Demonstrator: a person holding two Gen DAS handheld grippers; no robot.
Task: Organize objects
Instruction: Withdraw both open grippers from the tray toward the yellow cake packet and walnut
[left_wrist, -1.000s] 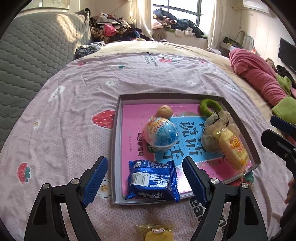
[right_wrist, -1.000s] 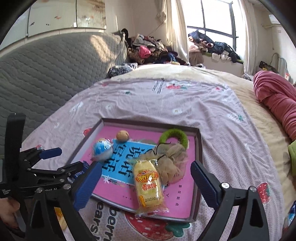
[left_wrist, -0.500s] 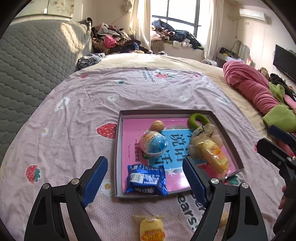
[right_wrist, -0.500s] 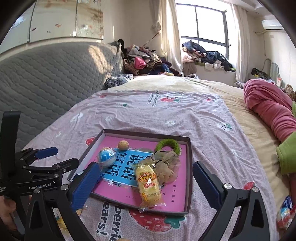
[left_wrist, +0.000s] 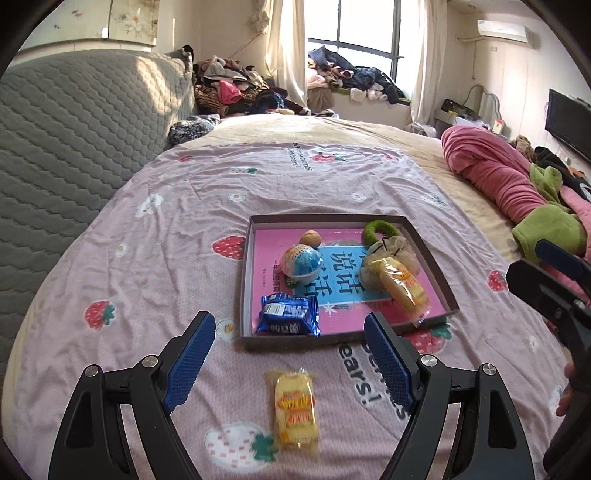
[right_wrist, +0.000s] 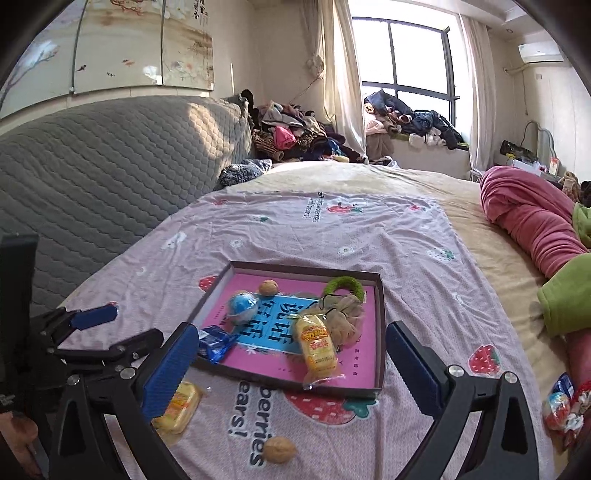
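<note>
Both the left hand-held gripper and right hand-held gripper are hovering open and empty. The tray is holding several items; a yellow snack packet and walnut are lying on the bed near it, awaiting collection.

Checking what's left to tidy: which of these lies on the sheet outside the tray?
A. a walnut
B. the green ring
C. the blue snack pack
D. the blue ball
A: a walnut lies on the sheet in front of the tray, while the other three sit inside the tray.
</note>
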